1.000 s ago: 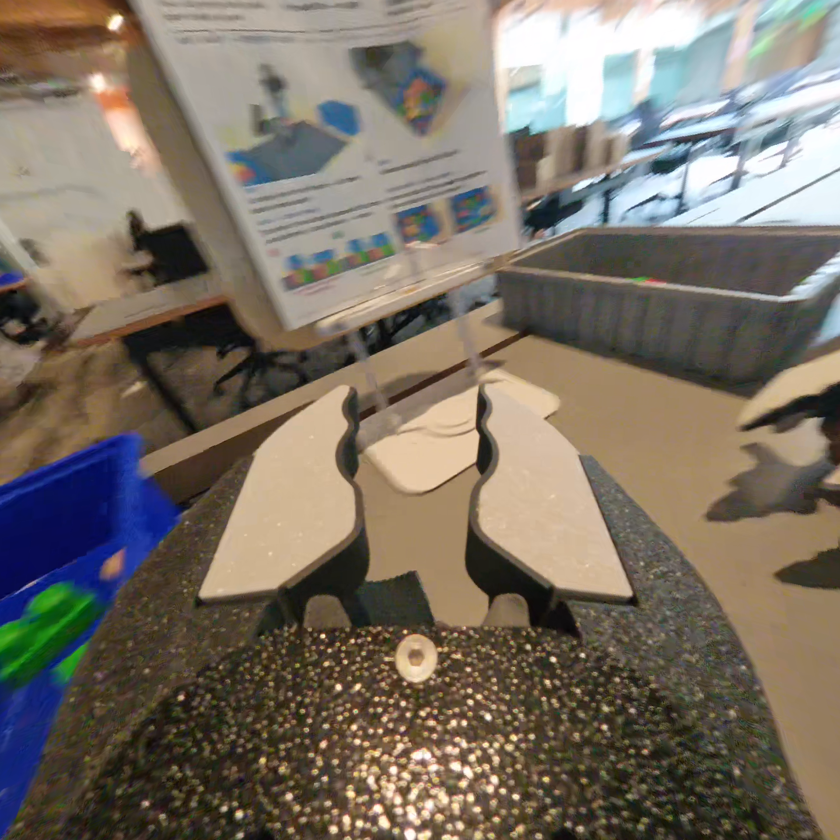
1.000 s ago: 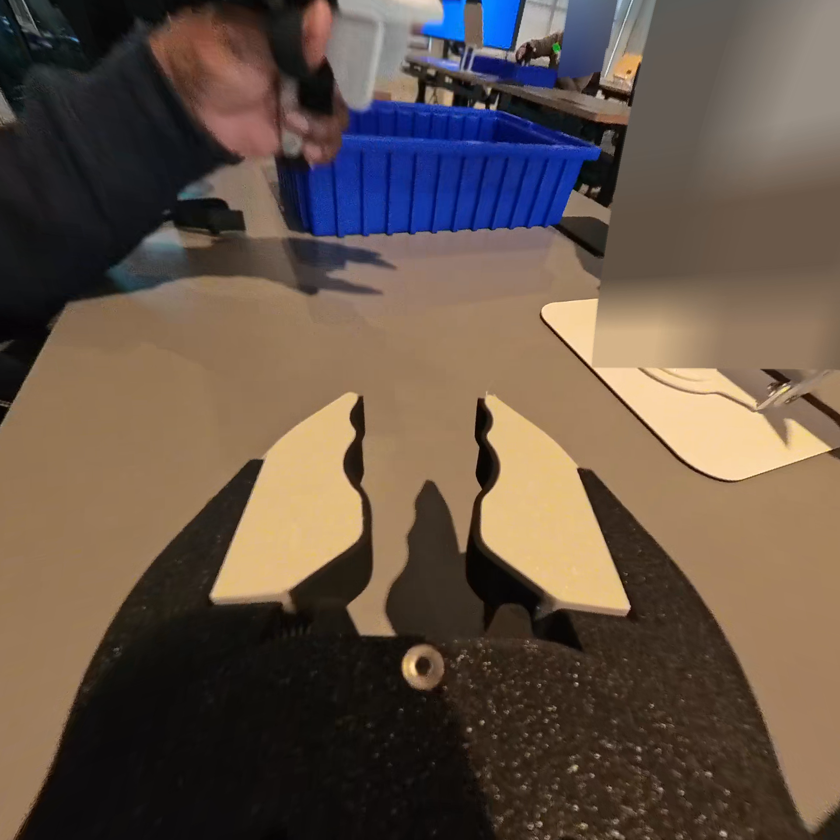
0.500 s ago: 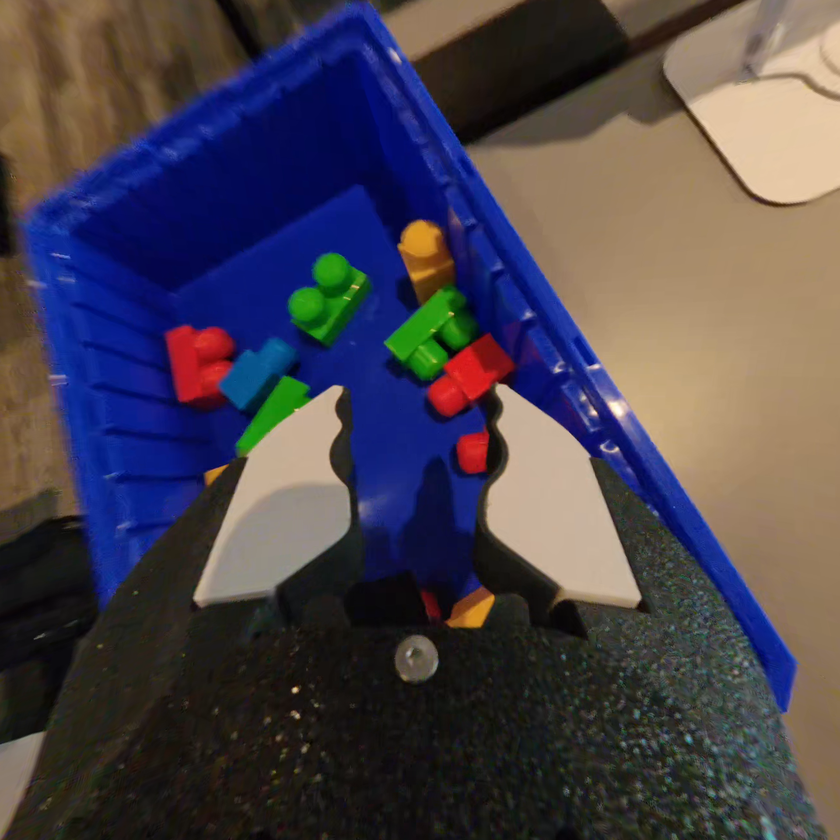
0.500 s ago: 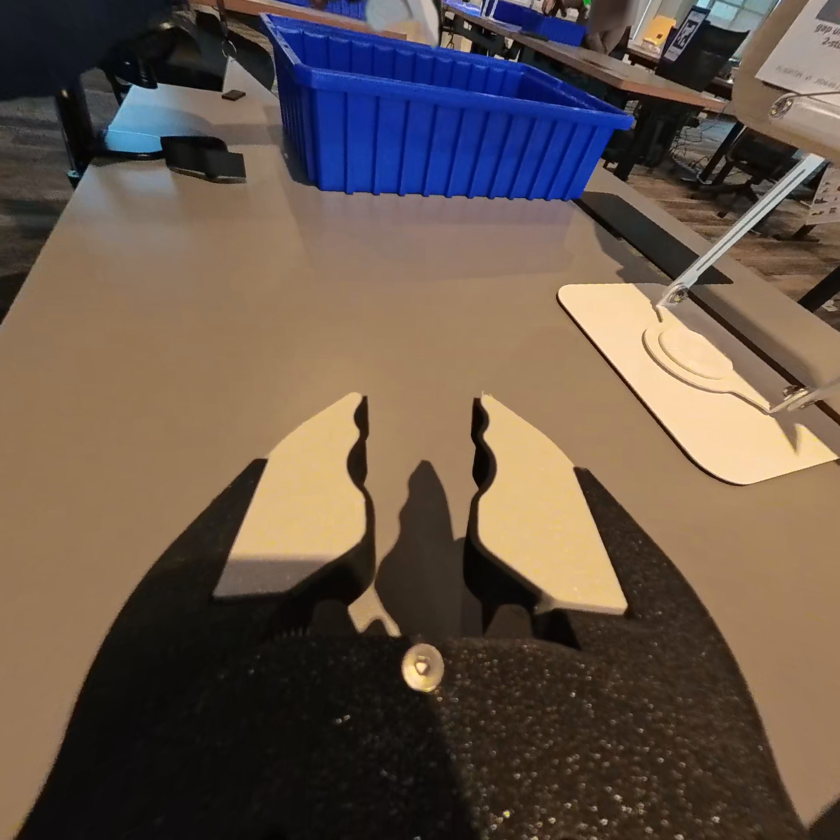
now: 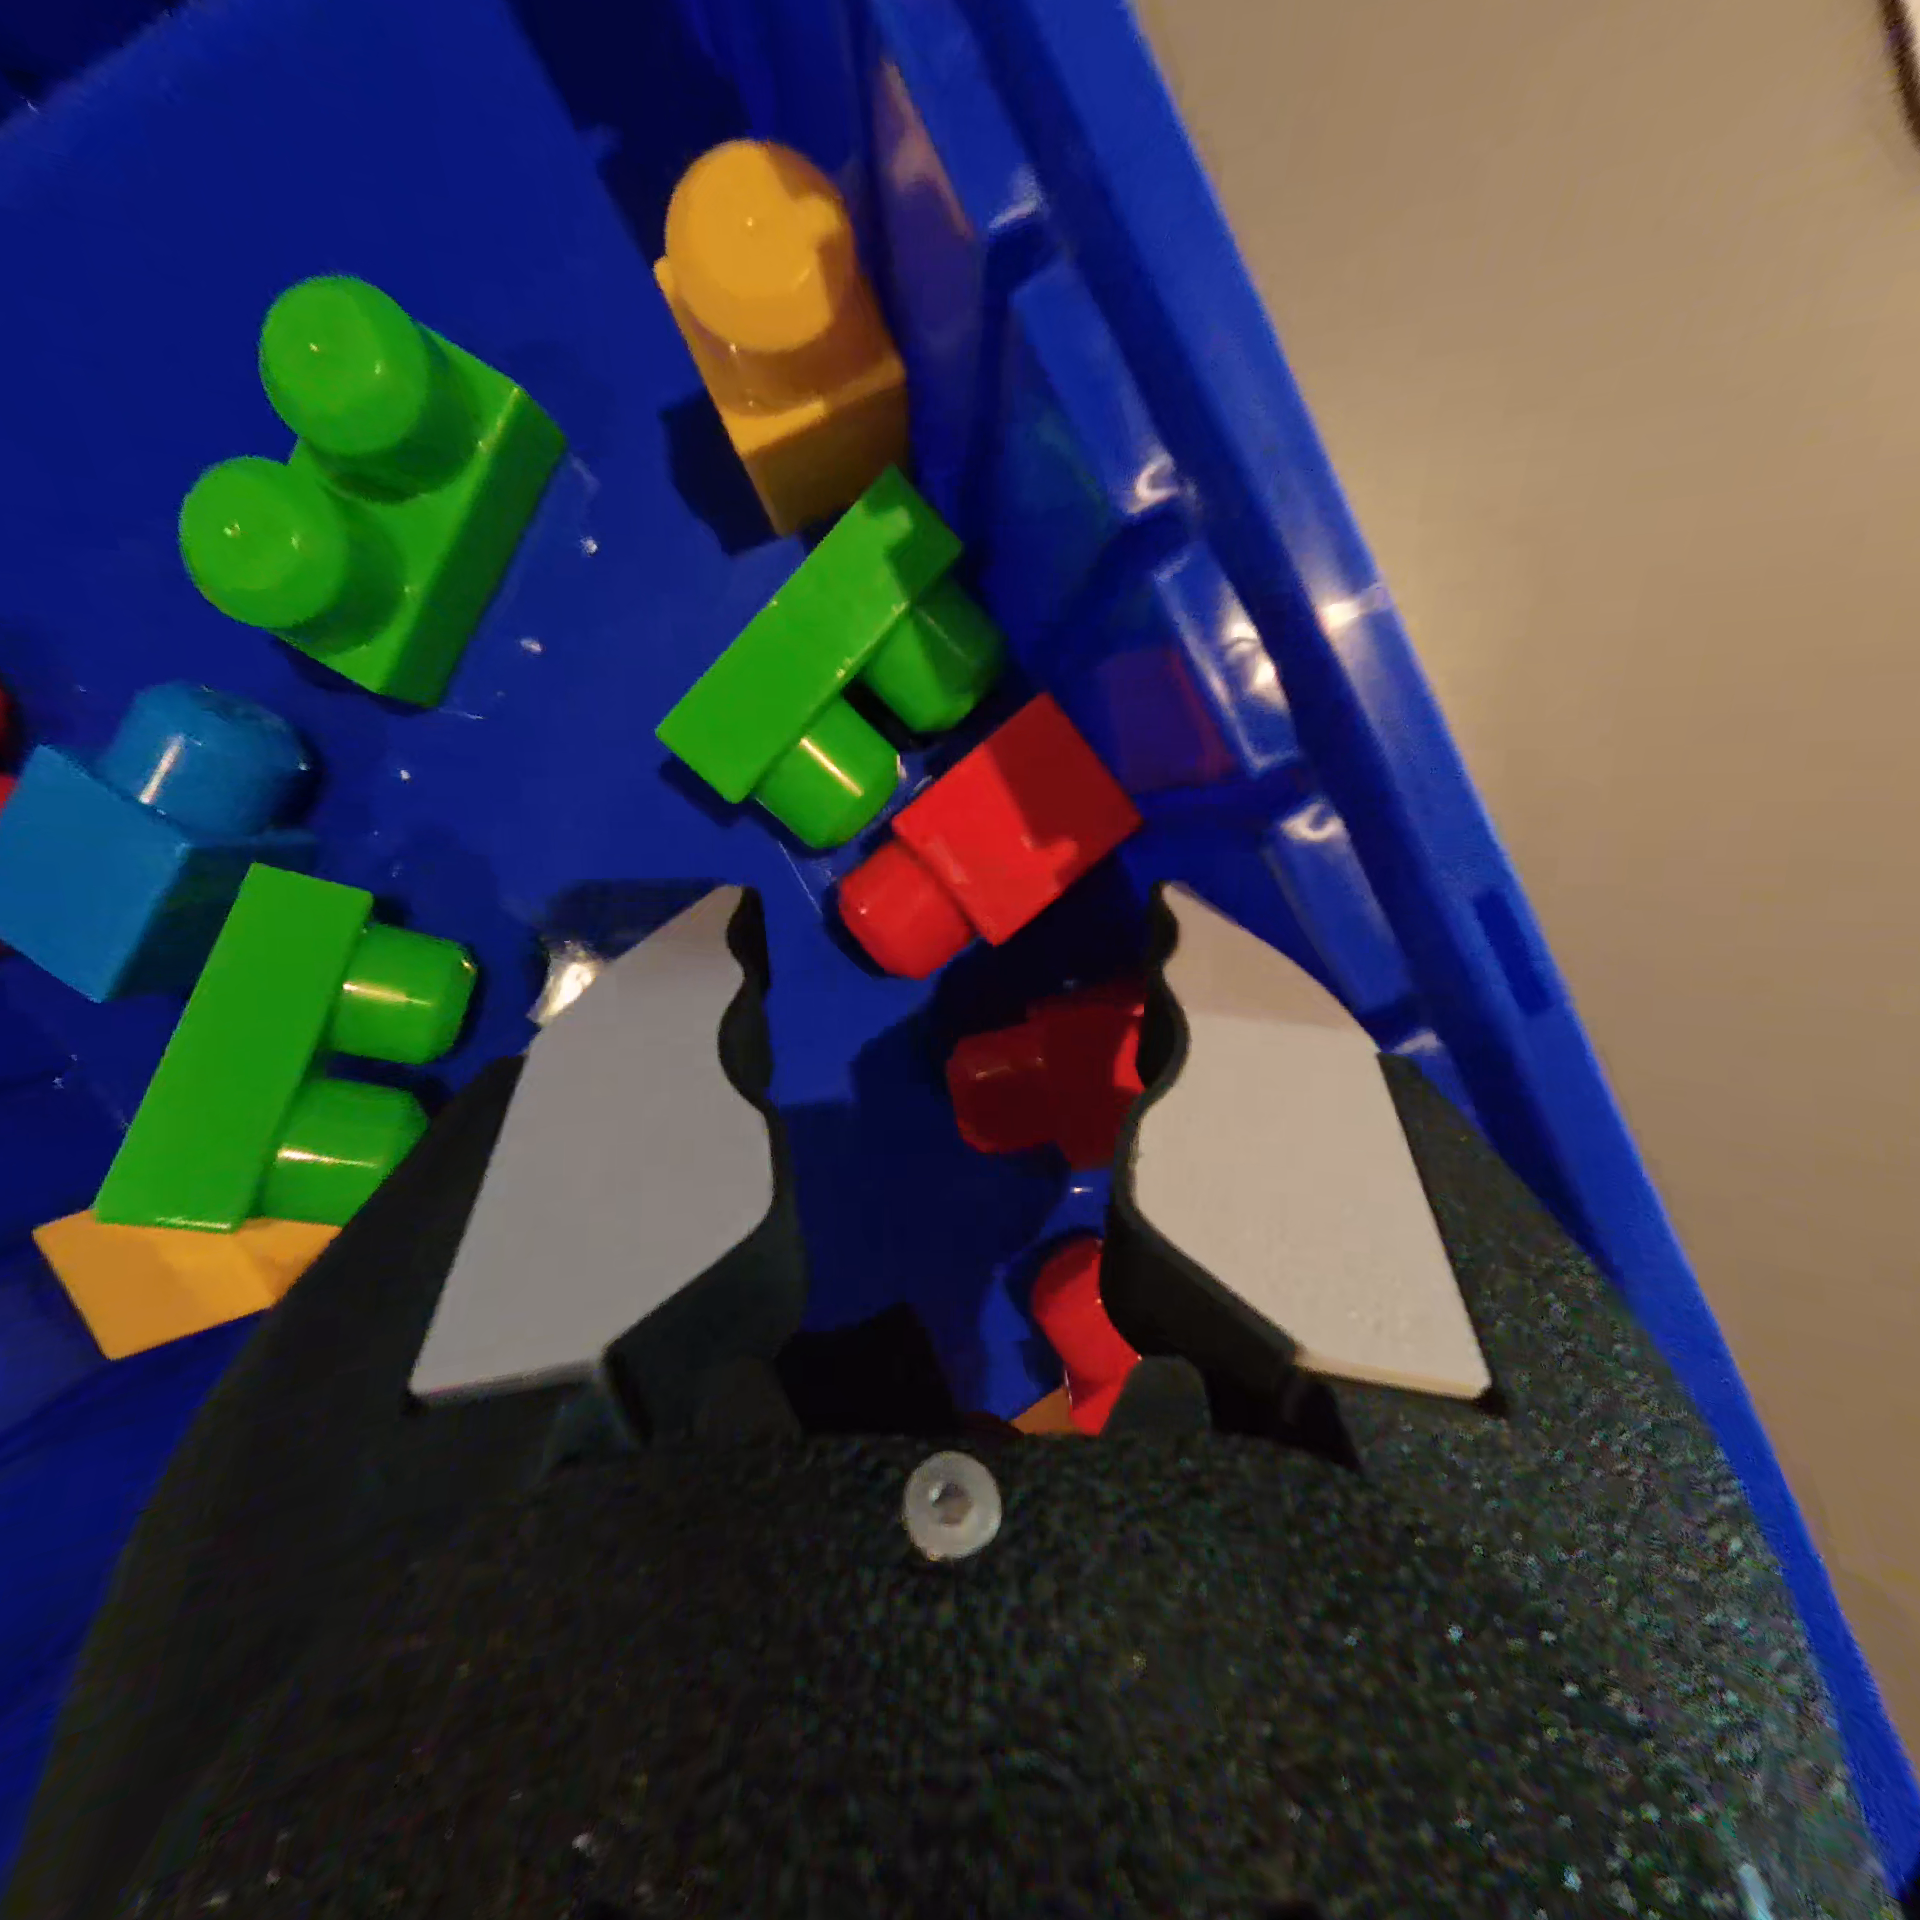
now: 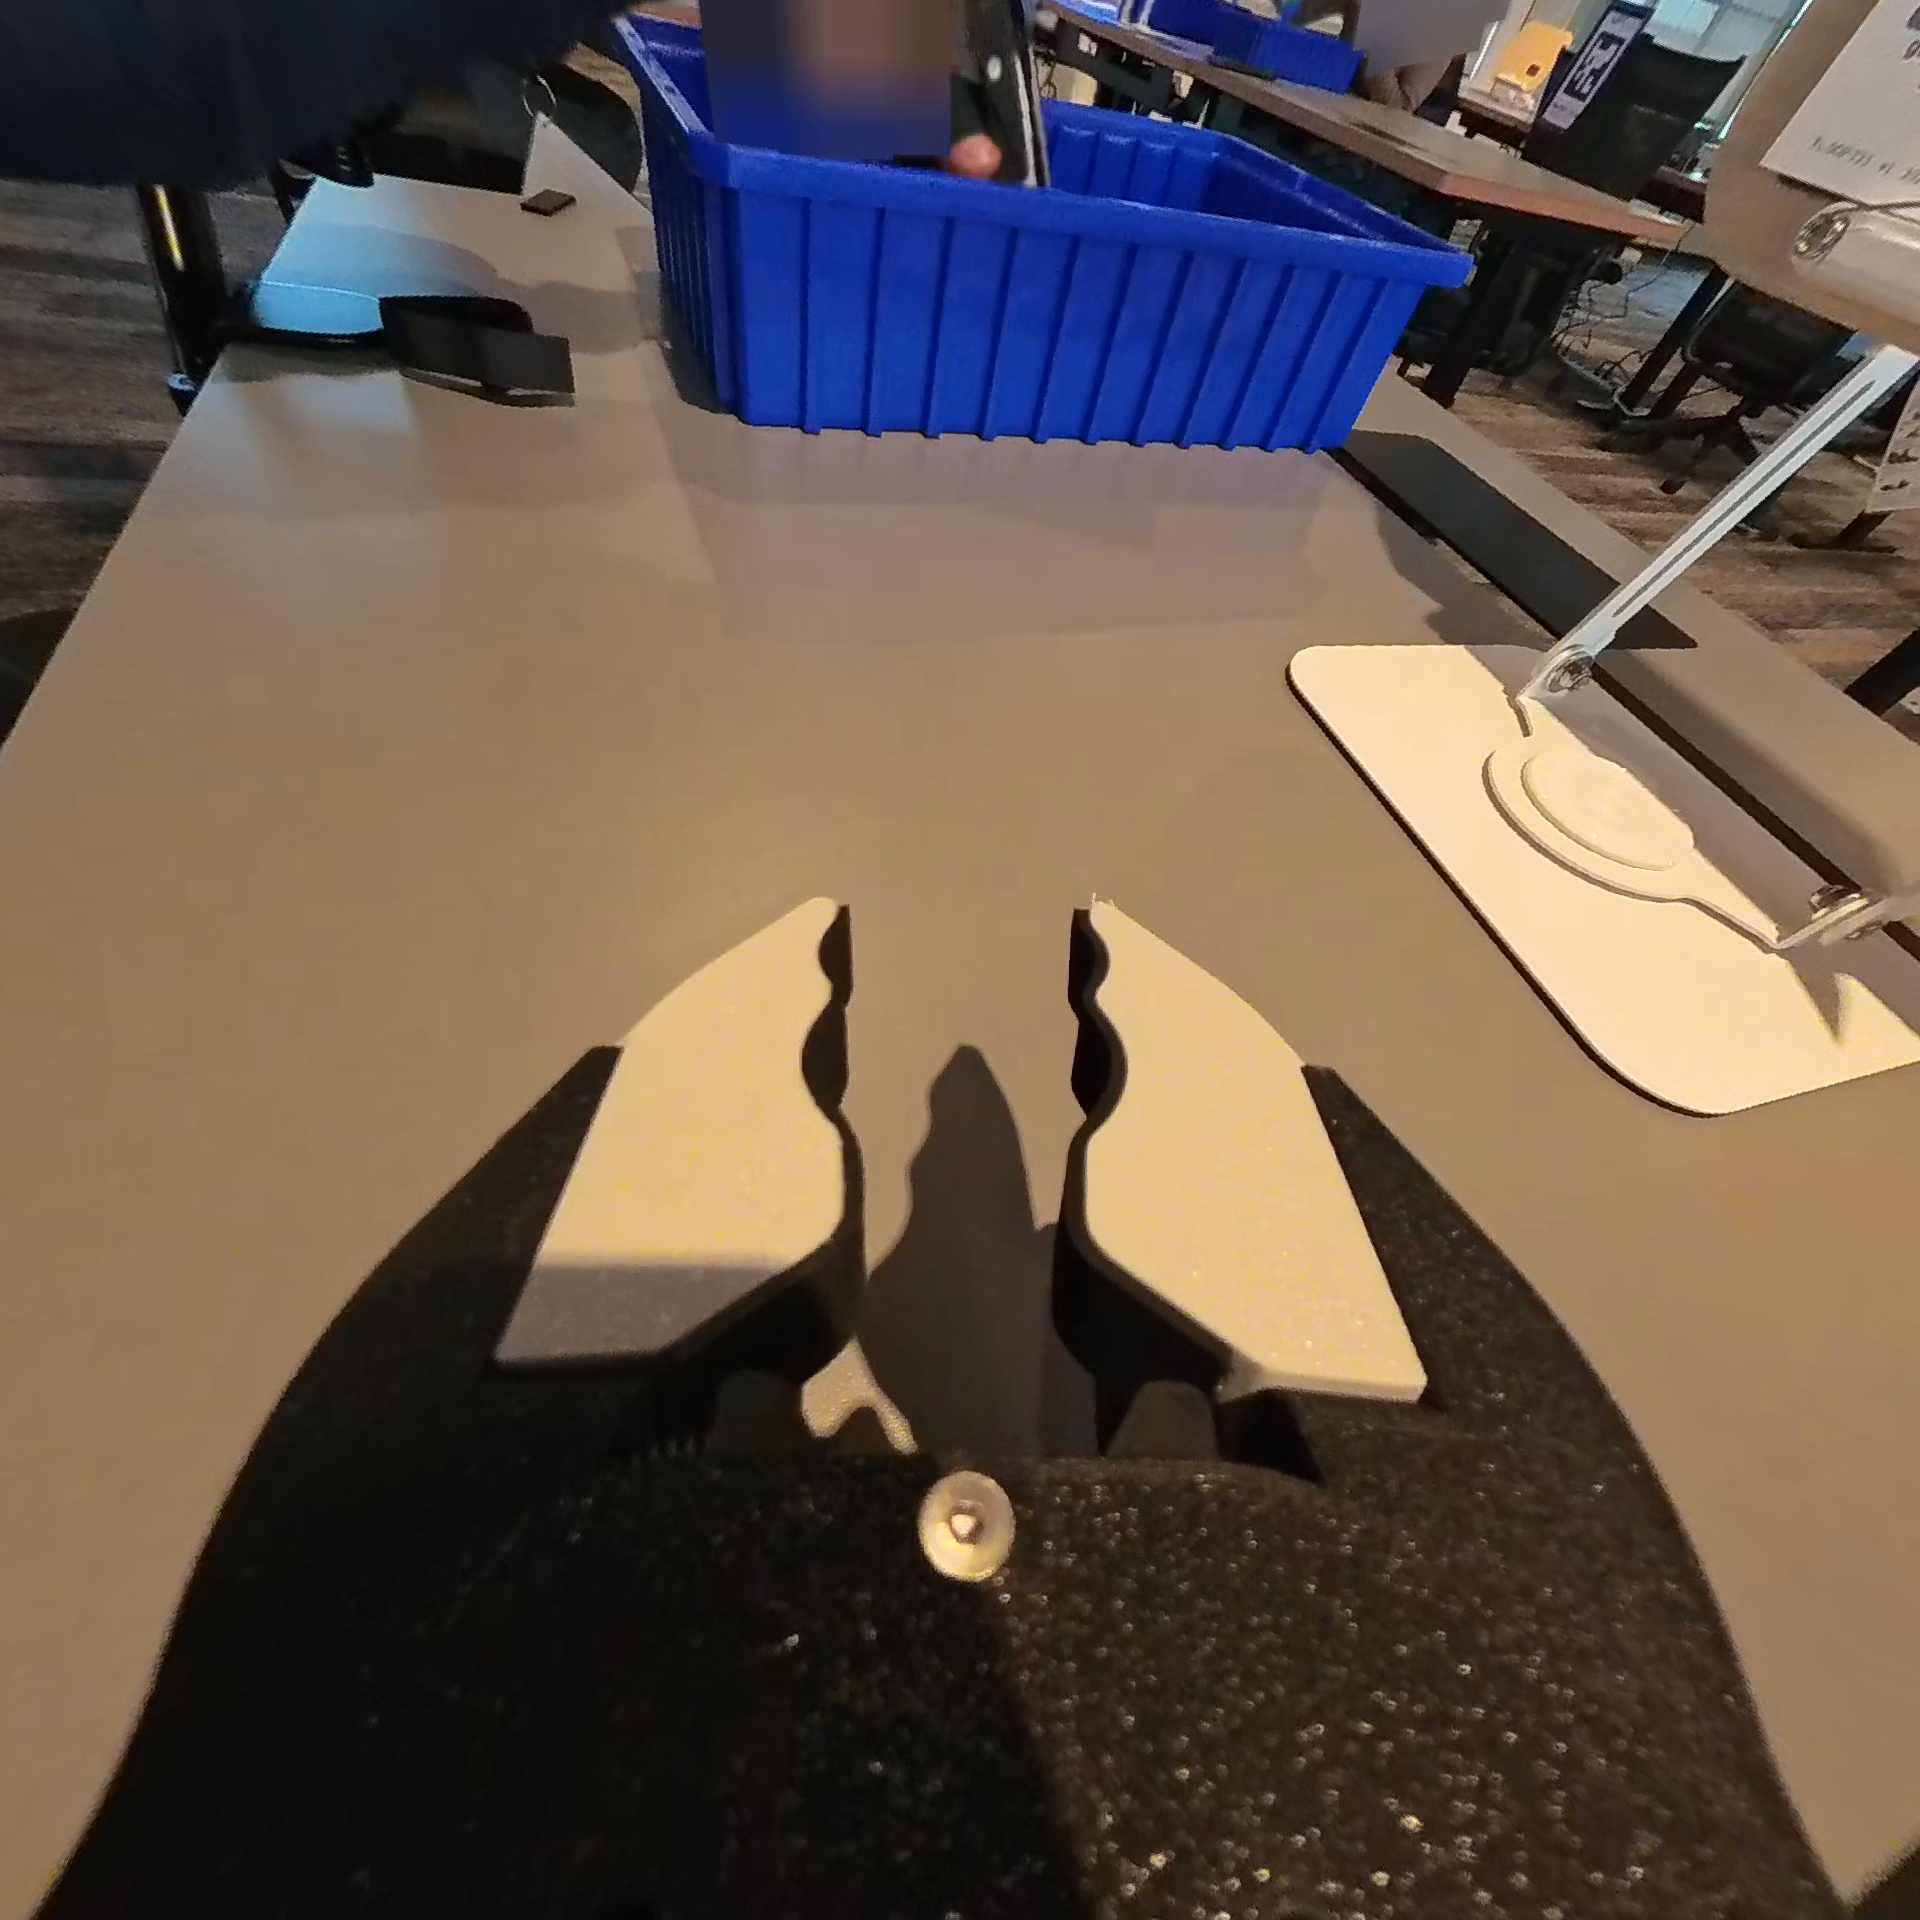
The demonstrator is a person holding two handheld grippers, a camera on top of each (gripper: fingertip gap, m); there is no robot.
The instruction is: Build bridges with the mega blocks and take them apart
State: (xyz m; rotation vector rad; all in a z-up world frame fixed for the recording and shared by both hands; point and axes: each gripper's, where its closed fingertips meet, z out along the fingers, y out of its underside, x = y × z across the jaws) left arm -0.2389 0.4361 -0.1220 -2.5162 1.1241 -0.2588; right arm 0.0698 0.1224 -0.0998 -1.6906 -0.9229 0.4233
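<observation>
My left gripper (image 5: 951,904) is open and empty, pointing down into the blue bin (image 5: 1382,748). Loose mega blocks lie on the bin floor: a red block (image 5: 987,831) just ahead of the fingertips, a second red block (image 5: 1049,1070) between the fingers near the right one, three green blocks (image 5: 821,644) (image 5: 384,488) (image 5: 249,1049), an orange block (image 5: 779,322) by the bin wall and a blue block (image 5: 125,842) at the left. My right gripper (image 6: 961,920) is open and empty, low over the bare grey table (image 6: 623,727), far from the blue bin (image 6: 1018,332).
In the right wrist view a white stand base (image 6: 1579,862) with a slanted metal arm sits at the right, near the table's edge. A black flat object (image 6: 478,348) lies left of the bin. A person's dark sleeve and hand reach over the bin's far side. Left tips to right tips: about 45 cm.
My left gripper swung from facing the sign stand to the blue bin and has dropped closer to the blocks. My right gripper has stayed over the table, tilting slightly.
</observation>
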